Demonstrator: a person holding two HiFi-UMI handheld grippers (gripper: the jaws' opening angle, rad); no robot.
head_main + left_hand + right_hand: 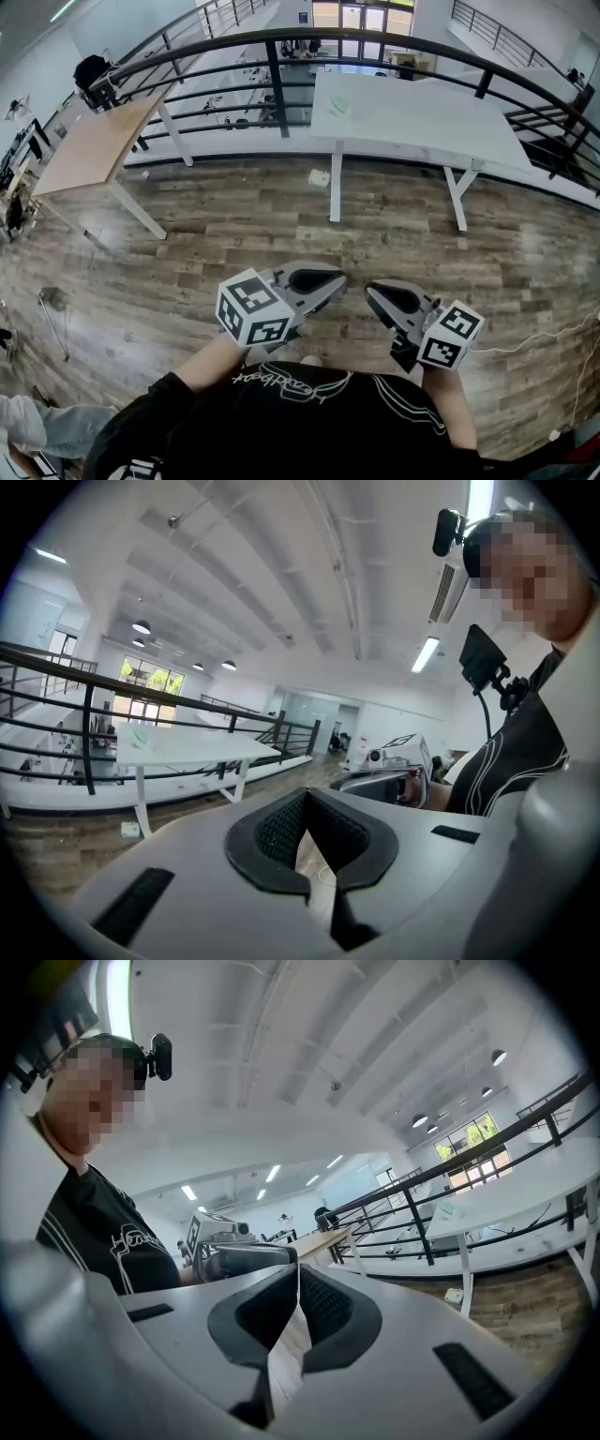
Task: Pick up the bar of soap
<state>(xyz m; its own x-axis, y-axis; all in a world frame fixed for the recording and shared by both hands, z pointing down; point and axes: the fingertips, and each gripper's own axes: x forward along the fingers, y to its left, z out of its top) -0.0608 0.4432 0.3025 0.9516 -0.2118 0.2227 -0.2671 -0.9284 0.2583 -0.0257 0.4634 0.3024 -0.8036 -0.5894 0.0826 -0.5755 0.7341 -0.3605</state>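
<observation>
A small pale green bar, likely the soap, lies on the white table far ahead, near that table's left end. It also shows in the left gripper view and the right gripper view. My left gripper and right gripper are held close to my chest above the wooden floor. Their tips point towards each other, a small gap apart. Both are shut with nothing between the pads. Each gripper view shows the other gripper.
A black railing runs behind the white table. A wooden table stands at the left. A small white object lies on the floor by the white table's leg. A white cable trails at the right, and someone's leg shows bottom left.
</observation>
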